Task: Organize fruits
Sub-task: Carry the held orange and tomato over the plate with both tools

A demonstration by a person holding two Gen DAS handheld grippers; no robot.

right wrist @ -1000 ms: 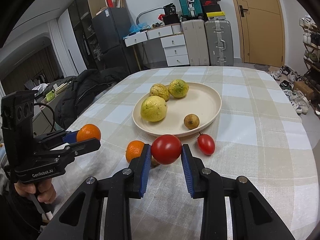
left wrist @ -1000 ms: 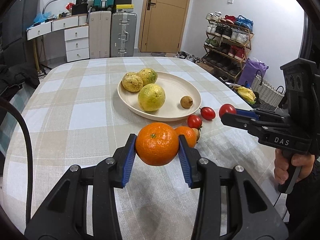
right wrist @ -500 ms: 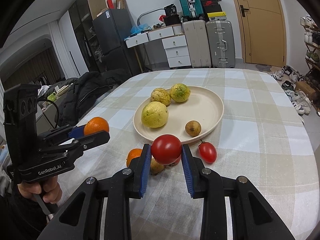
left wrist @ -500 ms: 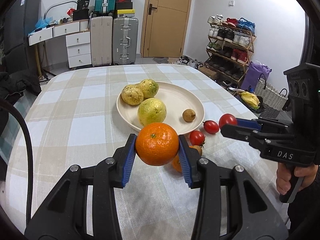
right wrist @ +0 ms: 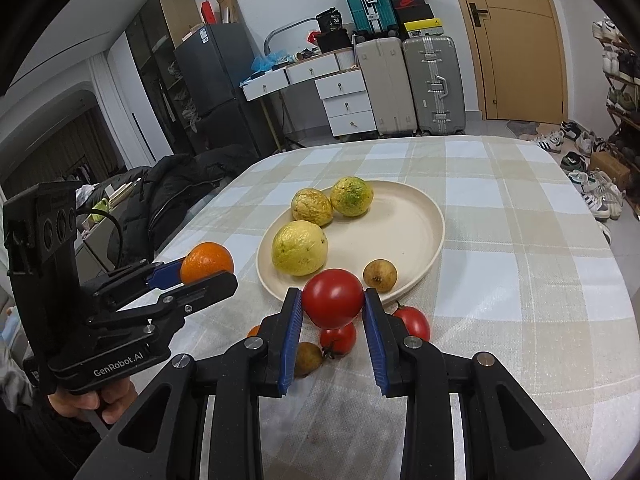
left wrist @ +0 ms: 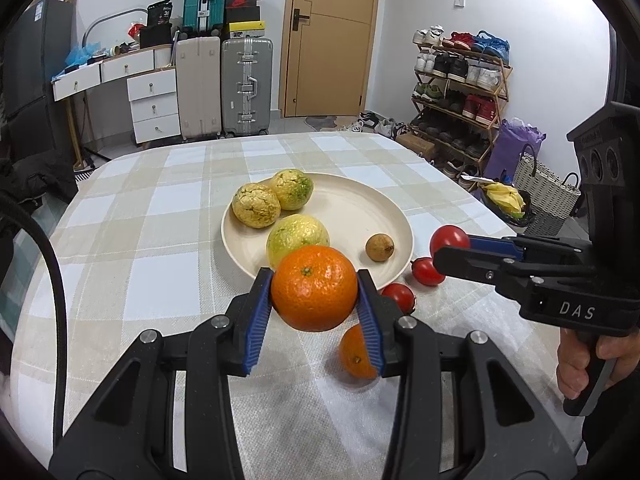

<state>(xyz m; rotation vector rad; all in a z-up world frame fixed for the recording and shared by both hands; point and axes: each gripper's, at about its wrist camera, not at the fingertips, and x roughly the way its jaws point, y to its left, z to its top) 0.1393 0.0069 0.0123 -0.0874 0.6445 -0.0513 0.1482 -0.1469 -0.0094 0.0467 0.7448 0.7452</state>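
My left gripper [left wrist: 316, 300] is shut on an orange [left wrist: 314, 288] and holds it above the table, just in front of the cream plate [left wrist: 376, 208]. My right gripper [right wrist: 332, 312] is shut on a red tomato [right wrist: 333, 298] above the plate's near rim [right wrist: 420, 276]. The plate holds three yellow-green fruits [left wrist: 298, 236] and a small brown fruit [left wrist: 379, 246]. A second orange [left wrist: 354, 354], two tomatoes [right wrist: 412, 320] and another small brown fruit [right wrist: 306, 358] lie on the cloth in front of the plate.
The table has a beige checked cloth [left wrist: 140, 240]. Beyond its far edge stand suitcases [left wrist: 246, 84], drawers and a door. A shoe rack [left wrist: 460, 80] and baskets are to the right, a dark jacket [right wrist: 176, 184] to the left.
Both grippers have risen and moved forward toward the plate with their fruit held. The fruits on the cloth now show lower, under the grippers.
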